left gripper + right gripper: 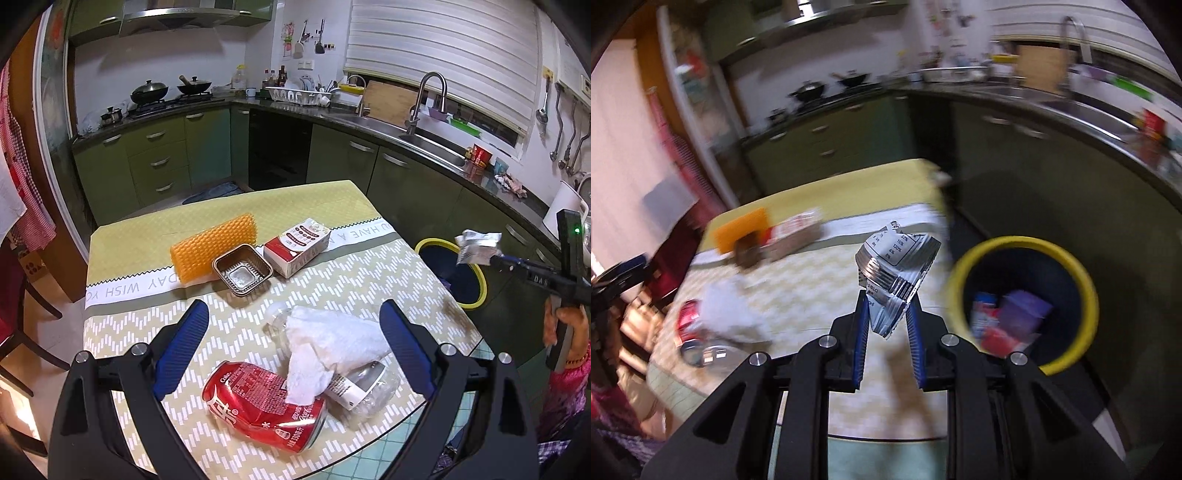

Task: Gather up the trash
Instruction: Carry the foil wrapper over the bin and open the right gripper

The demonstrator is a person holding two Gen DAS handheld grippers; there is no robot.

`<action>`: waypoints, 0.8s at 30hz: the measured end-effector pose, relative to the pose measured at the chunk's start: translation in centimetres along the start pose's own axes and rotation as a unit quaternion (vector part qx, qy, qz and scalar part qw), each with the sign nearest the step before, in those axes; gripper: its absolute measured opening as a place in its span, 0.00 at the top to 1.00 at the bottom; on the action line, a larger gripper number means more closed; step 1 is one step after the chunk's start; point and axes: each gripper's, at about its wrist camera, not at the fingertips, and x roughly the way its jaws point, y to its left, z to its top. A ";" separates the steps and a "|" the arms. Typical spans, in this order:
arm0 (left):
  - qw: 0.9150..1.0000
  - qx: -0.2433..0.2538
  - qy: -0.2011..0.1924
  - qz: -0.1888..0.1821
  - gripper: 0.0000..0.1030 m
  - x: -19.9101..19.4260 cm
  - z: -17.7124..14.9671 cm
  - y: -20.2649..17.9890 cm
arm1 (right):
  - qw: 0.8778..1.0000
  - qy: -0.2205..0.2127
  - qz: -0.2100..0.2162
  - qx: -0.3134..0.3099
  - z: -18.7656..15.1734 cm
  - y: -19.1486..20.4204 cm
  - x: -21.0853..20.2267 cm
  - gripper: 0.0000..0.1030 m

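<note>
A crumpled foil wrapper rides pinched between the blue fingers of the right gripper, held above the table's edge and just left of the yellow-rimmed bin that stands on the floor beside the table. The wrapper looks featherweight, thin and crackly, likely slick on its silvered face; it is clamped at its lower folds, and a bunched fold seems the surest place to hold it, since a single loose flap could slide free. The bin already holds what appear to be a purple carton and red packaging, though blur makes them hard to name. The left gripper hangs with fingers spread wide and nothing between them, over a dented red can, a clear bottle and a white tissue draped across both. The can should be light and stiff, easily taken across its body; the tissue is soft and will collapse. Farther back lie an orange foam net, a small brown tray and a red-and-white box. Nothing stands between wrapper and bin; the table's corner is the only near edge.
</note>
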 end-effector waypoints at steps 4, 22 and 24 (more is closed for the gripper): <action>1.000 0.004 0.002 -0.003 0.14 0.2 0.1 -0.4 | 0.998 0.015 -0.049 0.031 0.1 -4.4 0.7 0.80; 1.000 0.016 0.009 -0.007 0.14 0.6 0.0 -1.5 | 0.985 0.069 -0.112 0.114 1.4 -13.9 9.3 0.65; 1.000 0.016 0.010 -0.009 0.14 0.6 -0.1 -1.5 | 0.987 0.054 -0.104 0.110 1.3 -12.8 7.7 0.65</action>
